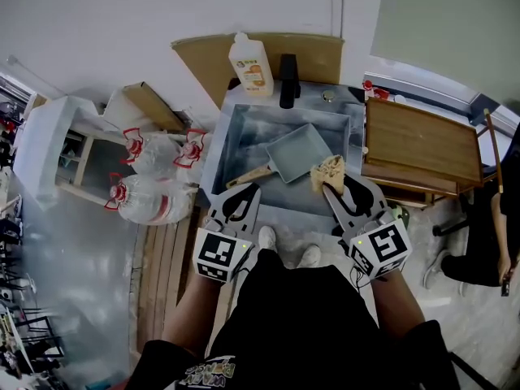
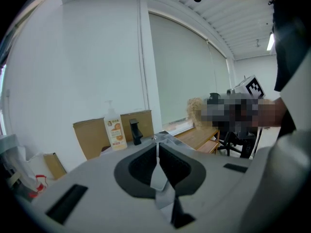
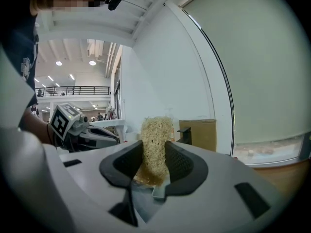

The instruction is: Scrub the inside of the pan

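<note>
A square grey pan (image 1: 296, 154) with a wooden handle (image 1: 250, 175) lies tilted in the steel sink (image 1: 236, 132). My right gripper (image 1: 330, 187) hovers at the sink's near edge, just right of the pan, shut on a tan fibrous scrubber (image 1: 328, 171). In the right gripper view the scrubber (image 3: 155, 147) stands upright between the two pads. My left gripper (image 1: 245, 192) is shut with nothing in it, close to the near end of the handle. Its jaws meet in the left gripper view (image 2: 157, 152), which points upward, above the pan.
A soap bottle (image 1: 250, 65) and a black faucet (image 1: 288, 80) stand at the sink's back, before brown cardboard (image 1: 203, 55). A wooden rack (image 1: 422, 145) adjoins the sink on the right. Large water bottles (image 1: 150, 181) lie on the floor at left. A person (image 1: 487, 234) sits at far right.
</note>
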Available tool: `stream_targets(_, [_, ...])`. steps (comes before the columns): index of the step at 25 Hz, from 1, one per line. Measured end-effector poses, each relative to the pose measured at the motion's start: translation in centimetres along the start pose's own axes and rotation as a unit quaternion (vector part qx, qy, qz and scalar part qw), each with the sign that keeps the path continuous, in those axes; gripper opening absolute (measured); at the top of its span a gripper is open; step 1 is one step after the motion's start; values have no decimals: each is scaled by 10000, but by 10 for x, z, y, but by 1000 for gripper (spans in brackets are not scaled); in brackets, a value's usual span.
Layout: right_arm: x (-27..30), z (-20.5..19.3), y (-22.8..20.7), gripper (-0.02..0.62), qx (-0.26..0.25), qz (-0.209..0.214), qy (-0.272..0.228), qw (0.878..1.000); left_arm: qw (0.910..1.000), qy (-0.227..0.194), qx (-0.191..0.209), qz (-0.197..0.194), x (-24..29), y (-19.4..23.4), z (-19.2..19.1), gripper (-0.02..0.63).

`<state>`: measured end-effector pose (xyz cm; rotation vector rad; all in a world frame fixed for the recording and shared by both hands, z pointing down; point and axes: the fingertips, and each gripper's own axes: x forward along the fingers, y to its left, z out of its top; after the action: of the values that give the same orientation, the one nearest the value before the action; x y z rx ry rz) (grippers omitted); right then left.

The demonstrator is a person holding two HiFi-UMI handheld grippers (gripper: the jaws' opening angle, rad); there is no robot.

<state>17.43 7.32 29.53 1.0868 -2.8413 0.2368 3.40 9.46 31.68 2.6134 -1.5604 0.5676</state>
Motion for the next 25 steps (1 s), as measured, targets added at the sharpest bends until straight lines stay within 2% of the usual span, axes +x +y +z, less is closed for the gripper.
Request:
stream_targets(5, [-2, -3, -11, 146, 125, -107, -2, 9999, 9999, 101, 20, 10, 6, 8, -4, 17])
stream_targets(8, [-2, -4, -17, 146, 196, -178, 32, 9996, 9997, 235, 36, -64, 11, 12, -9, 64])
stream_targets(12, [4, -6, -23, 146, 275, -273, 57, 9992, 9990, 406, -6, -162, 20, 22, -21, 96])
stream_targets(18, [20, -15, -26, 146, 346, -421, 183, 9983, 9957, 772, 33, -520, 39, 30, -51, 140])
stream_targets(21, [34, -22, -28, 146, 391, -507, 305, 9975, 9923, 988, 137, -734, 50, 36, -68, 179])
stream_targets(25, [56, -28, -30, 146, 461, -644, 458, 9958, 9863, 1281, 273, -1004, 64, 48, -90, 199])
